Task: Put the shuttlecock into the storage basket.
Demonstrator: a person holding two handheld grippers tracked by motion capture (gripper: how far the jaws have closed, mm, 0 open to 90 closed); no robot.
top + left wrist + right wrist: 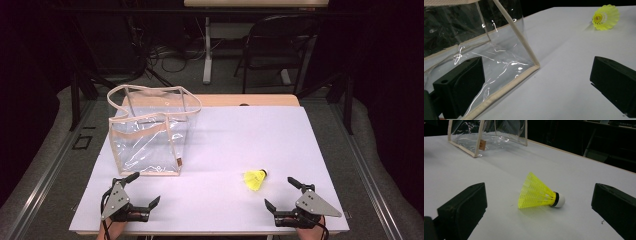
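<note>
- High view: the yellow shuttlecock (255,179) lies on its side on the white table top (235,135), toward the near right part, its white cork tip pointing to the right edge and slightly away.
- The right gripper (283,194) sits just near of the shuttlecock, a little to its right, not touching it. Its jaws stand wide apart with nothing between them.
- In the right gripper view the shuttlecock (539,193) lies ahead of the two black jaws, roughly centred in the gap, skirt toward the left and cork toward the right. Bare table separates it from both jaws.
- The left gripper (145,189) rests at the near left of the table, well apart from the shuttlecock. Its jaws are also spread wide and hold nothing.
- Just beyond the left gripper stands the clear plastic bag (150,132) with beige trim, upright, its mouth open upward and a beige strap drooping across the top.
- In the left gripper view the bag's near bottom corner (534,66) sits ahead of the left-hand jaw, close to it; whether they touch cannot be told.
- Nothing can be seen inside the bag; its walls show glare only.
- Open white surface lies between the bag and the shuttlecock.
- Beyond the table stand a dark chair (280,45) and a table leg (207,50) on a grey floor.
</note>
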